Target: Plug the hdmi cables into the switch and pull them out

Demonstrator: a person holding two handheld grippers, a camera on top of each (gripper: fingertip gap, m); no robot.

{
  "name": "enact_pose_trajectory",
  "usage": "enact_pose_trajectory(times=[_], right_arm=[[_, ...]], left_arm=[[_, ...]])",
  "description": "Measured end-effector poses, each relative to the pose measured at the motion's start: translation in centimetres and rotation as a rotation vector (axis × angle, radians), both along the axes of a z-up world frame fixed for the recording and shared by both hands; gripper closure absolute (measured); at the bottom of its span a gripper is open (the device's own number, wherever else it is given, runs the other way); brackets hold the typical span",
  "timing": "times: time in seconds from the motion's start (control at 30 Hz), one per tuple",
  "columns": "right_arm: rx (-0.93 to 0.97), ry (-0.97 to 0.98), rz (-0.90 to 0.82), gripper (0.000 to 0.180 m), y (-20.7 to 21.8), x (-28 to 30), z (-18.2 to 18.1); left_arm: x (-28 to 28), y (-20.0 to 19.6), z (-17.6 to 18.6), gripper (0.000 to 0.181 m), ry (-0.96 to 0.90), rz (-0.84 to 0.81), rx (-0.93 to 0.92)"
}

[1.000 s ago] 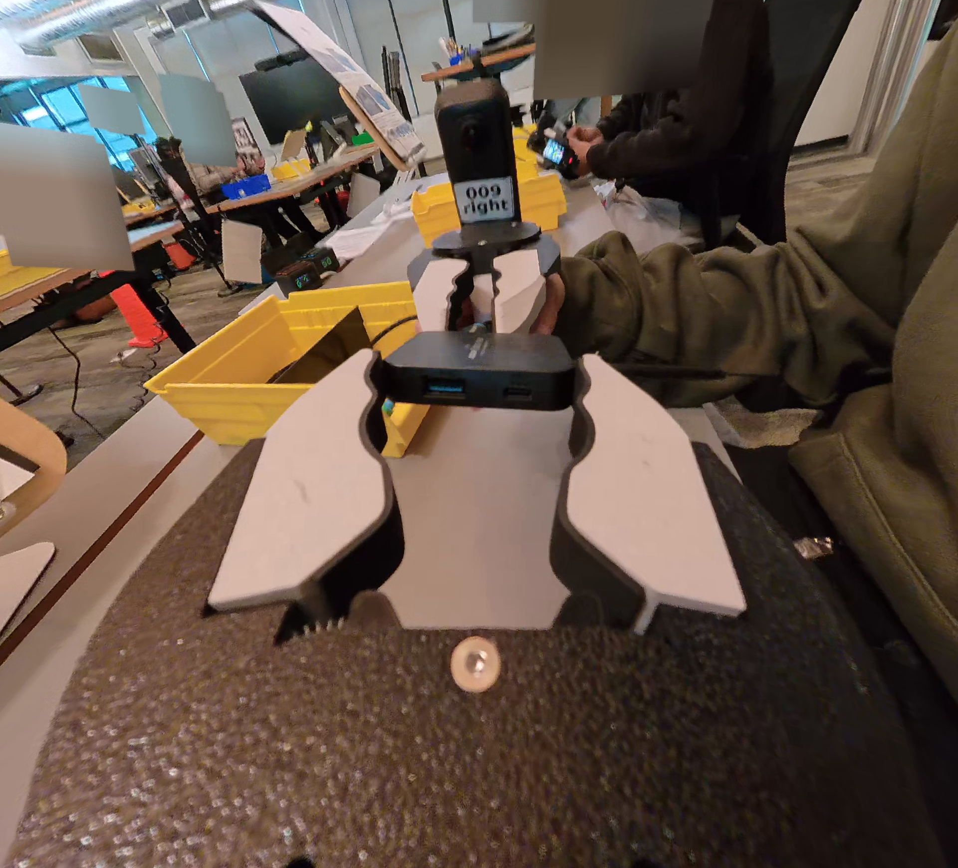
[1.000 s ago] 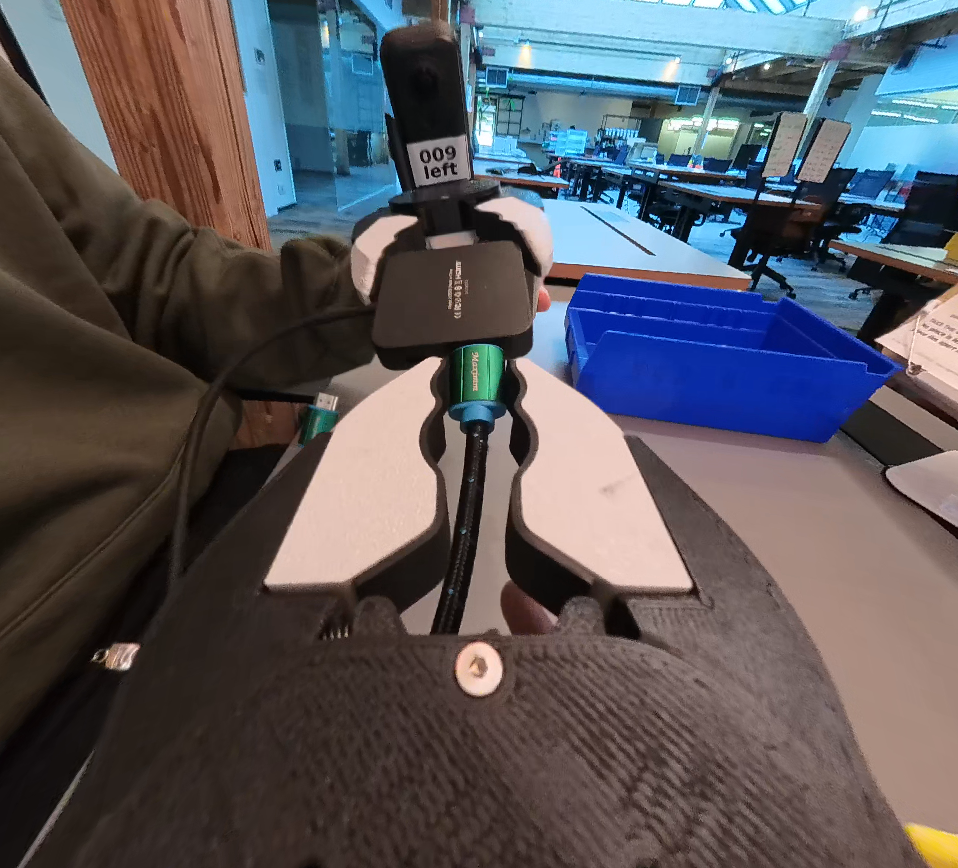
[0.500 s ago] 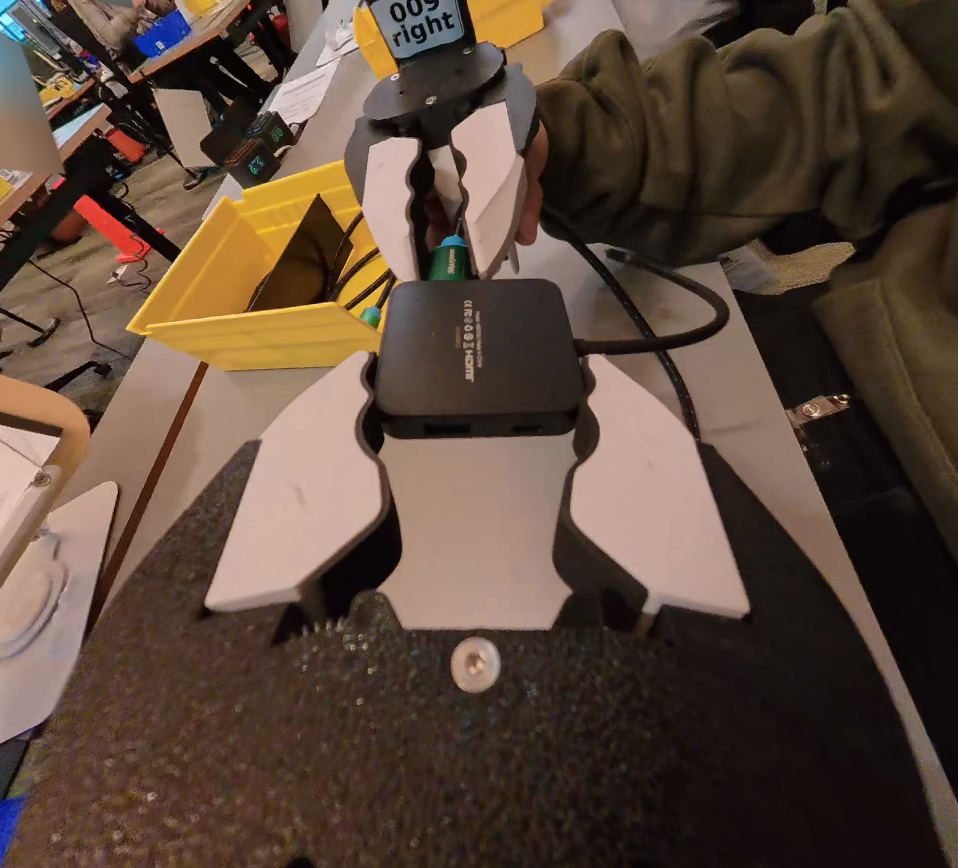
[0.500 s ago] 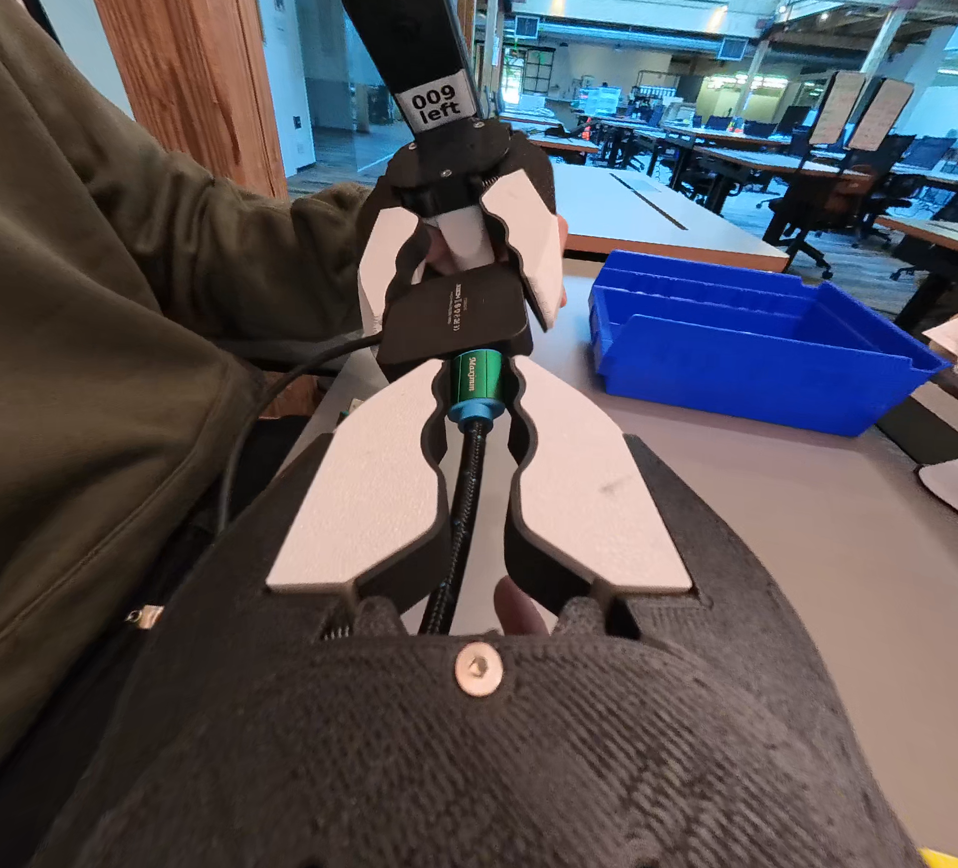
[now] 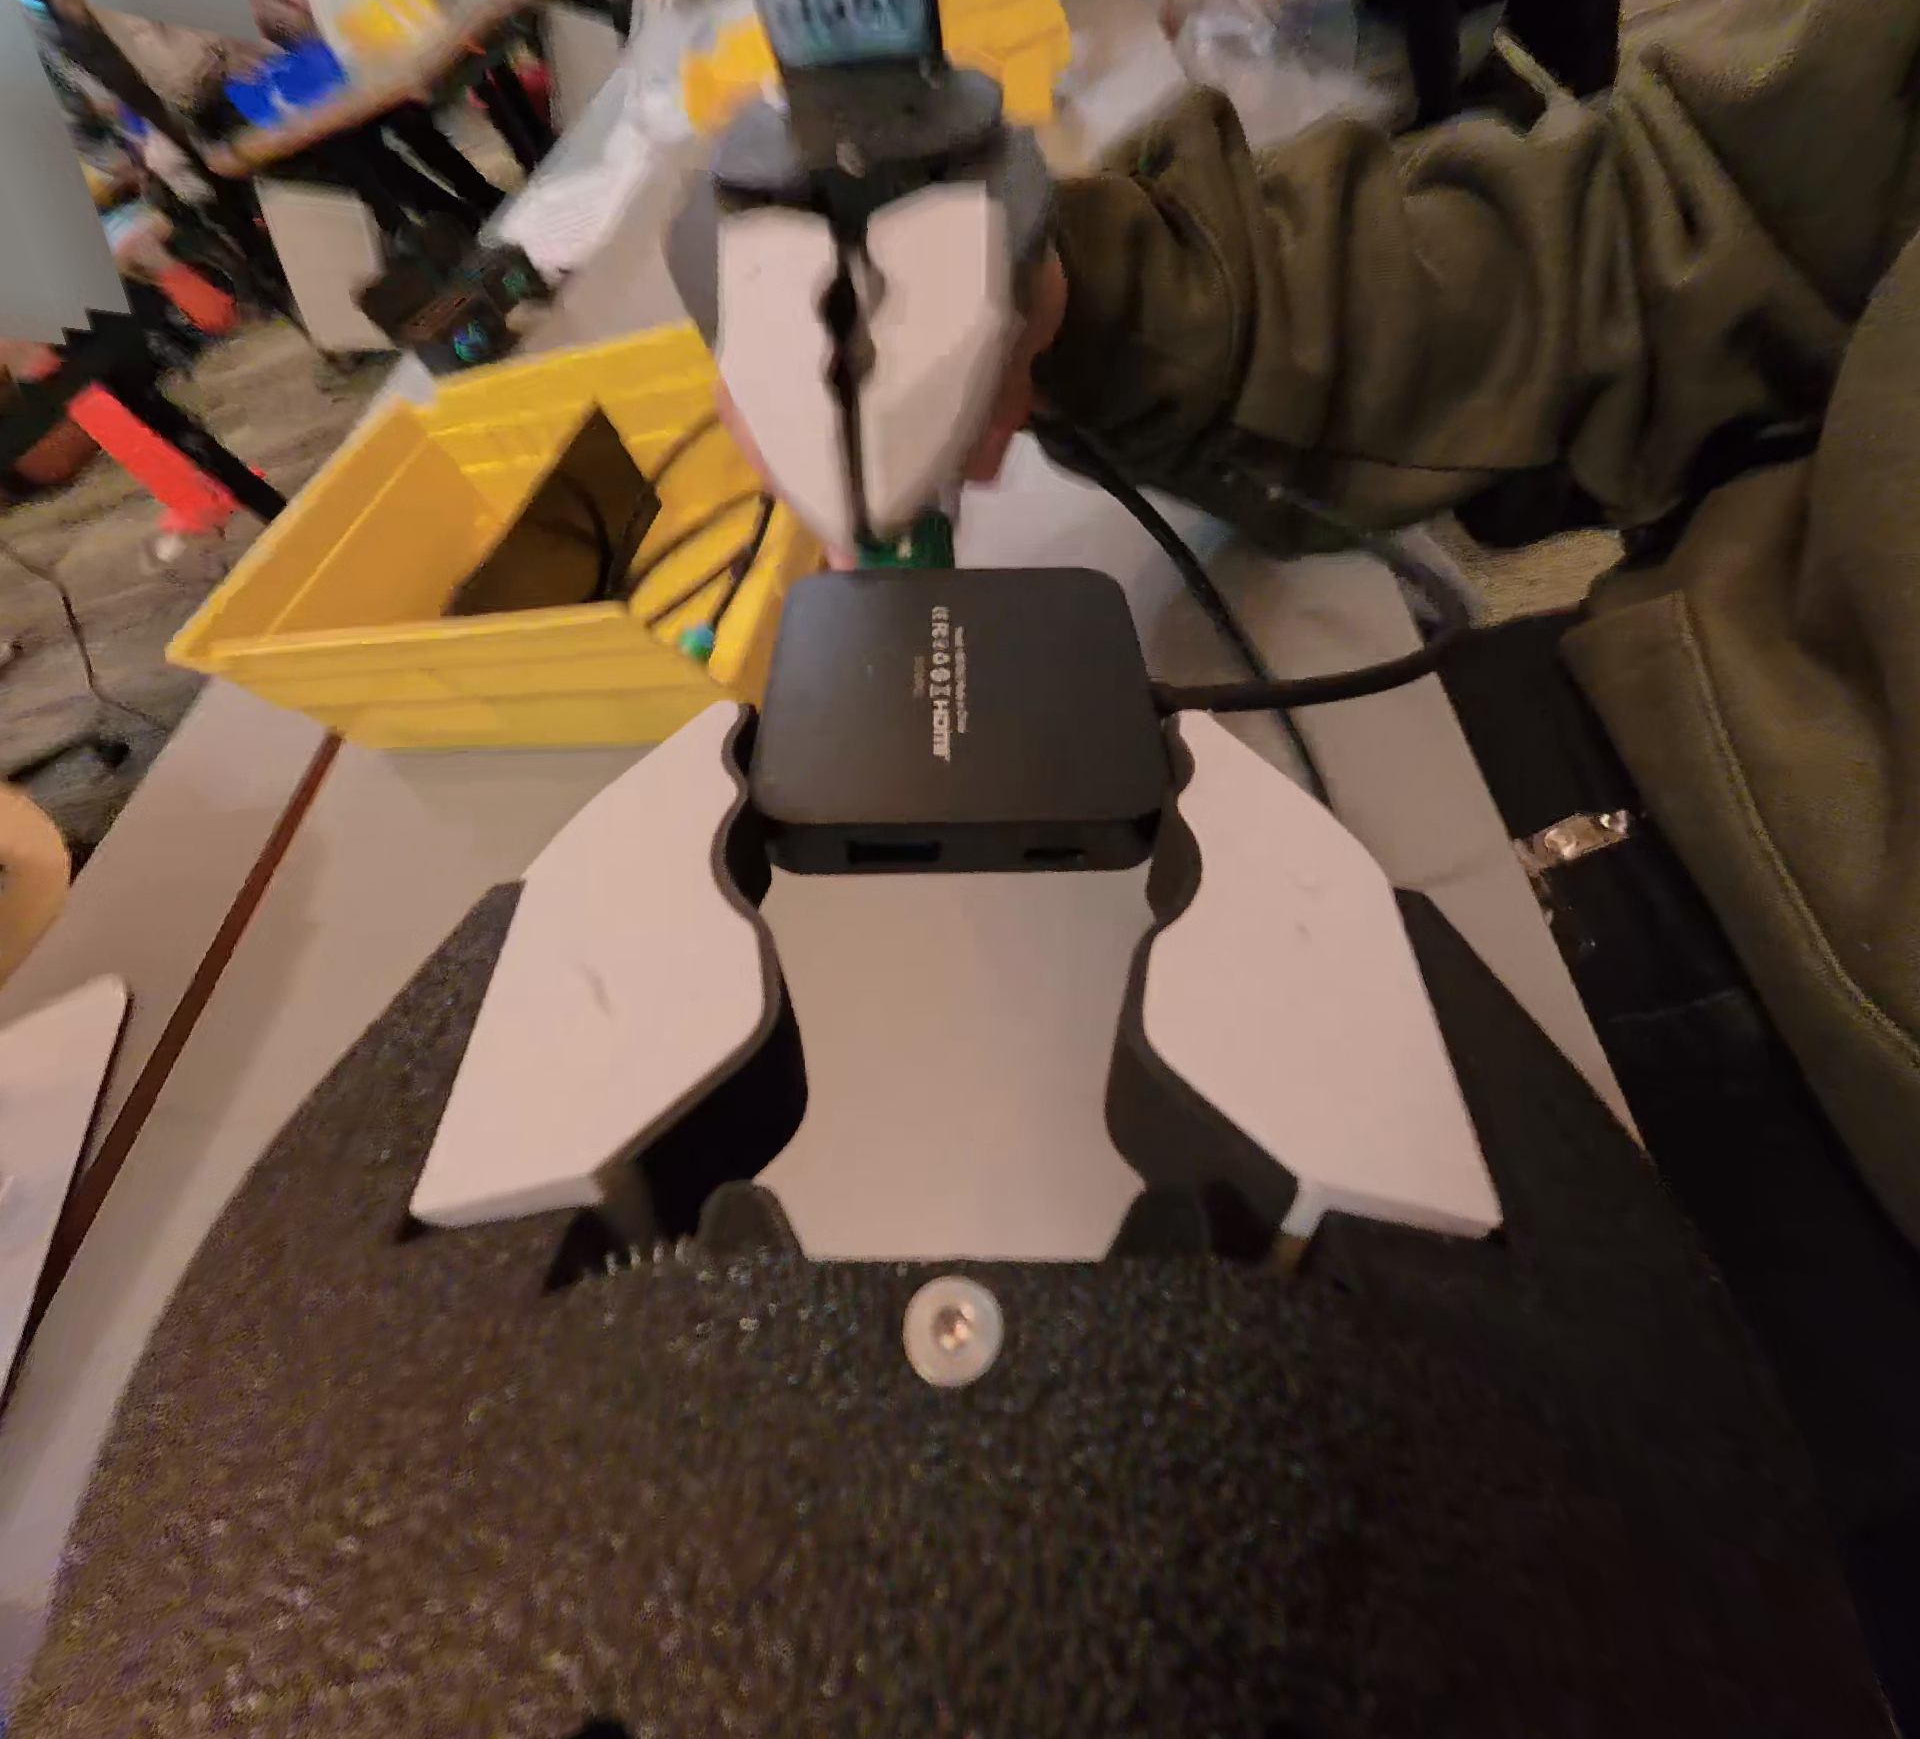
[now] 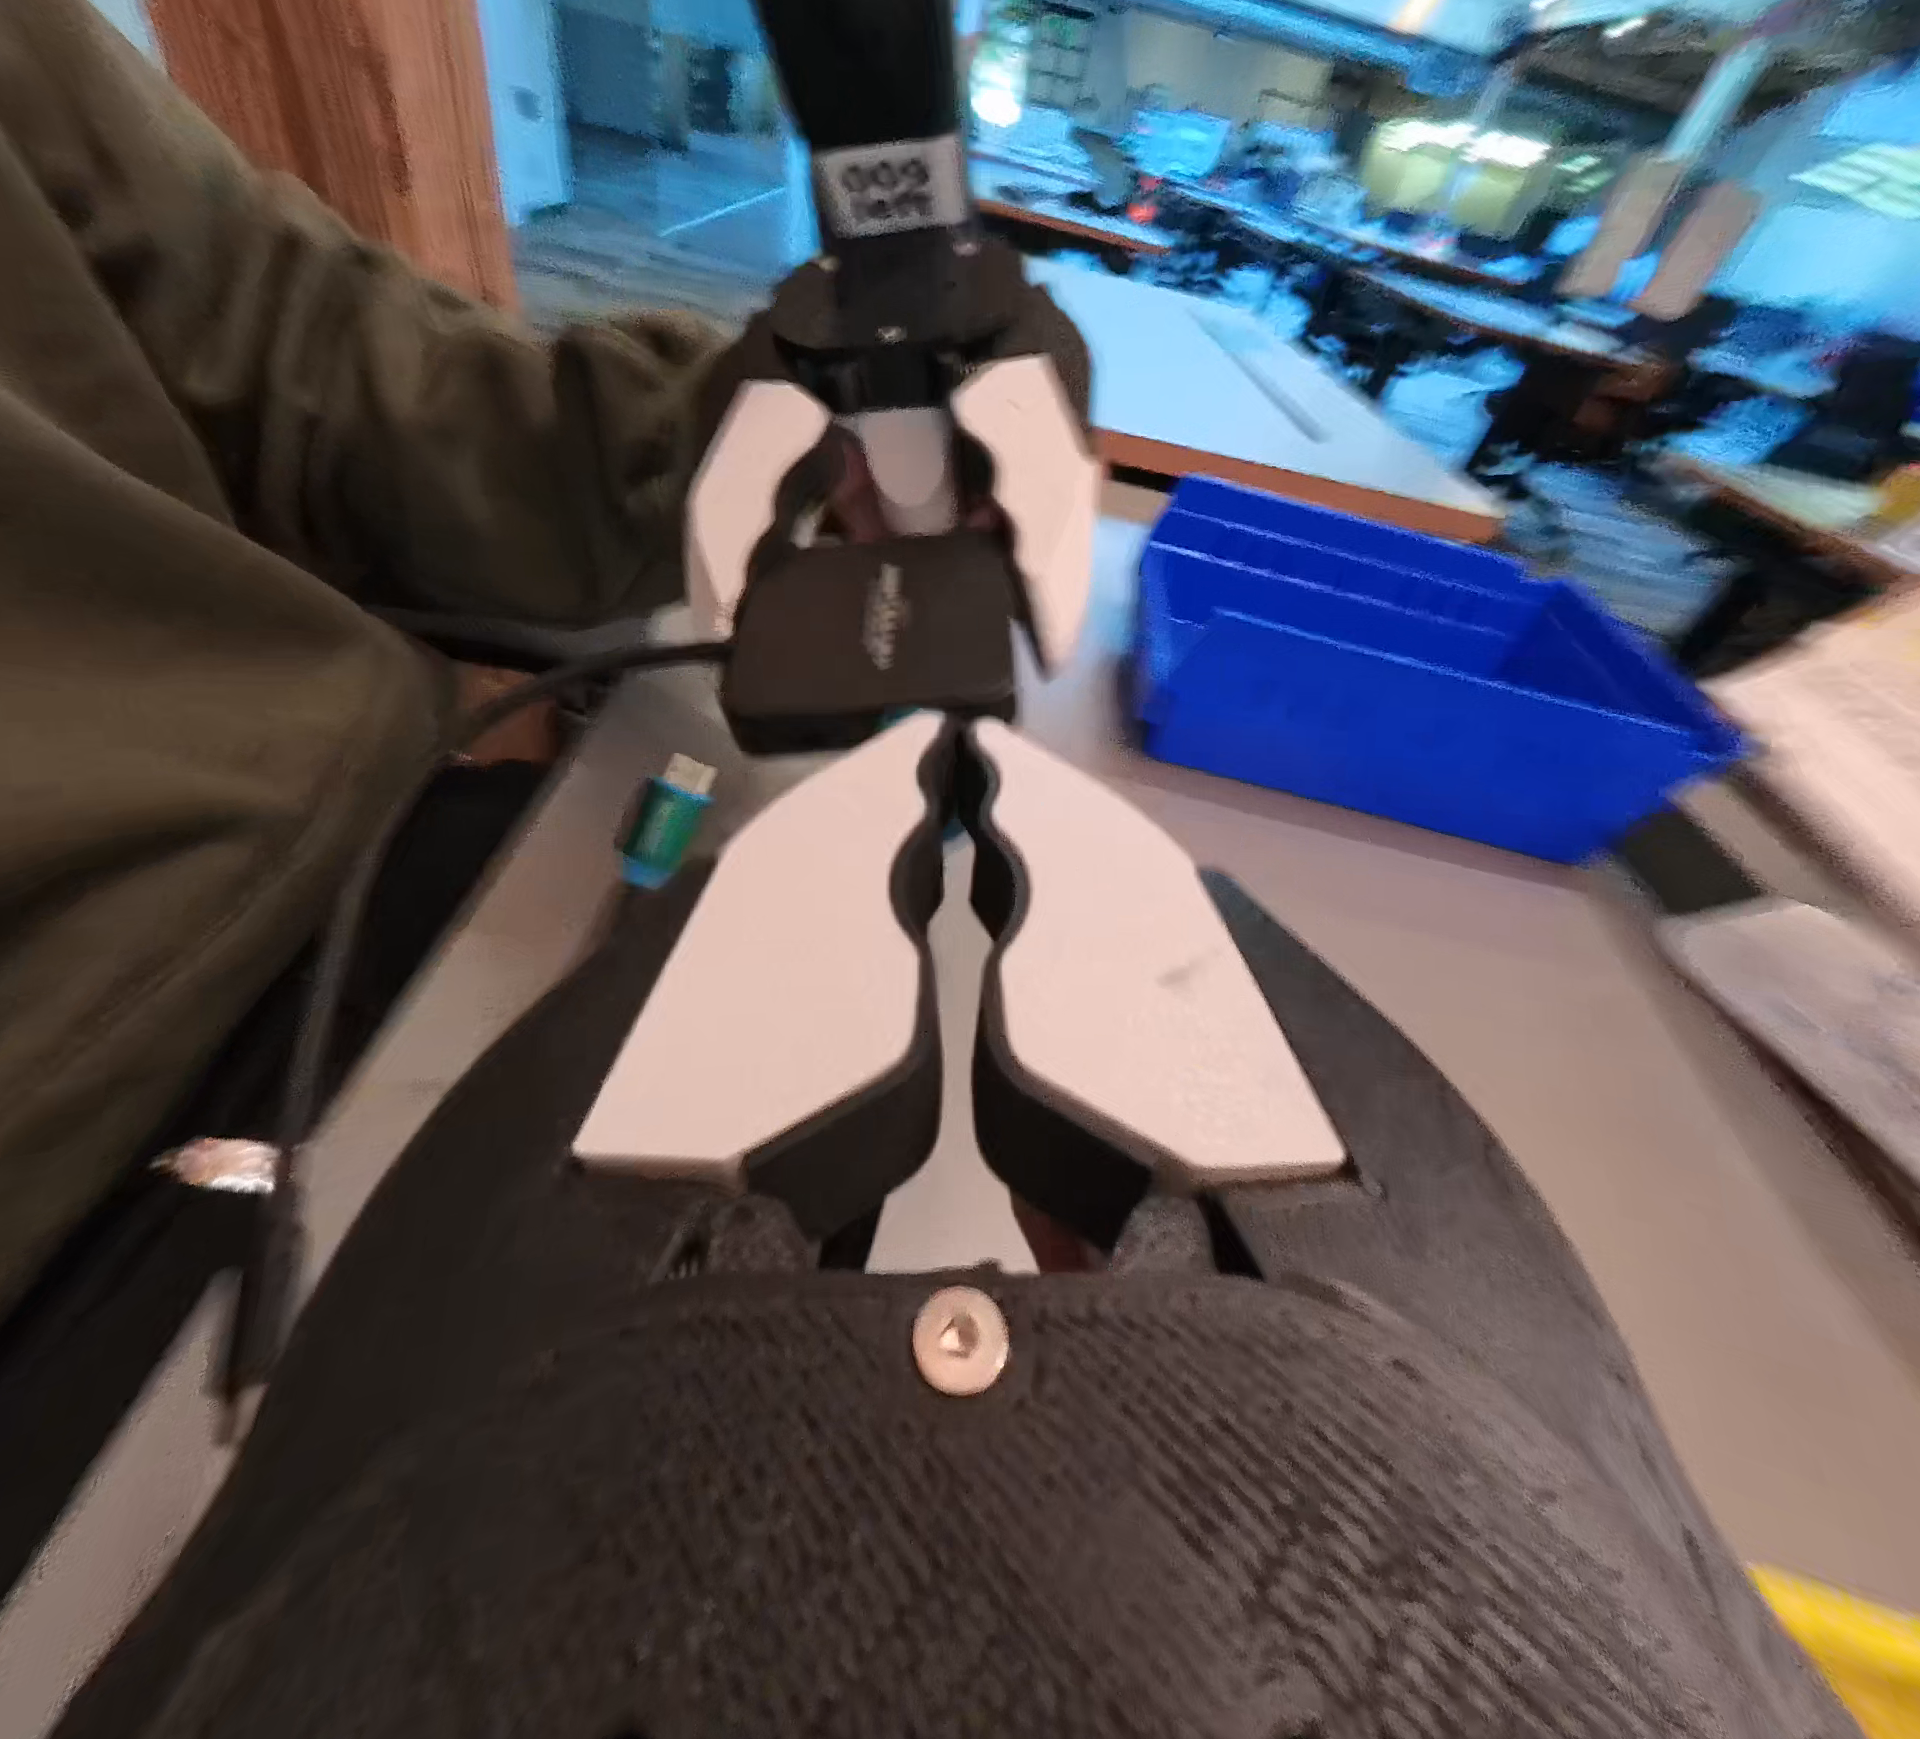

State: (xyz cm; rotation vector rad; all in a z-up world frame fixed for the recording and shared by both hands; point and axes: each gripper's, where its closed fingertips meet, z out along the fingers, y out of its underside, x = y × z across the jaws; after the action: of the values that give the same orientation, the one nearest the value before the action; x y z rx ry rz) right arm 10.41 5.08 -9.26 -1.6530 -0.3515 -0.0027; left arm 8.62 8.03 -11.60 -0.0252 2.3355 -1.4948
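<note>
My left gripper is shut on the black HDMI switch, with a pad on each side of it. A green HDMI plug sits at the switch's far edge. My right gripper is shut with its fingers together and nothing between them. Its tips hover just above that plug, a sliver of which shows under them. The right gripper faces me in the left wrist view. The left gripper with the switch shows in the right wrist view. A second green plug lies loose on the table.
A yellow bin with black cables stands at the left of the switch. A blue bin stands to the right on the grey table. The switch's own black cable runs off toward the person's olive sleeve.
My right gripper's pads were around the green plug; now they have come off it and closed together on air. The plug stays at the switch. The left gripper keeps hold of the switch.
</note>
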Motion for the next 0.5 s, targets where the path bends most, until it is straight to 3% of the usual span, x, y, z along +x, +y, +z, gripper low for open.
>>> enact_pose_trajectory(times=[0.07, 0.17, 0.23, 0.33, 0.47, 0.5], right_arm=[[-0.026, -0.078, -0.196, 0.180, -2.9, 3.9, -0.4], [0.155, 0.099, -0.235, 0.180, -5.8, 5.8, 1.8], [0.222, 0.132, -0.181, 0.174, -5.3, 4.6, 2.9], [0.053, 0.021, -0.176, 0.143, -2.3, 2.9, 0.7], [0.075, 0.020, -0.021, 0.136, 0.2, -0.9, 0.9], [0.100, 0.028, -0.015, 0.142, 0.5, -1.1, 1.2]], left_arm=[[1.1, 3.2, 1.1, 0.109, 0.002, 0.111, -0.060], [1.3, 6.4, 2.9, 0.109, -0.015, 0.163, -0.127], [0.5, 5.1, 3.0, 0.109, -0.036, 0.116, -0.093], [0.0, 2.9, 2.2, 0.109, -0.035, 0.052, -0.059], [-0.3, 0.6, 1.2, 0.109, 0.006, -0.019, -0.095], [-0.3, 0.2, 1.1, 0.109, 0.009, -0.030, -0.099]])
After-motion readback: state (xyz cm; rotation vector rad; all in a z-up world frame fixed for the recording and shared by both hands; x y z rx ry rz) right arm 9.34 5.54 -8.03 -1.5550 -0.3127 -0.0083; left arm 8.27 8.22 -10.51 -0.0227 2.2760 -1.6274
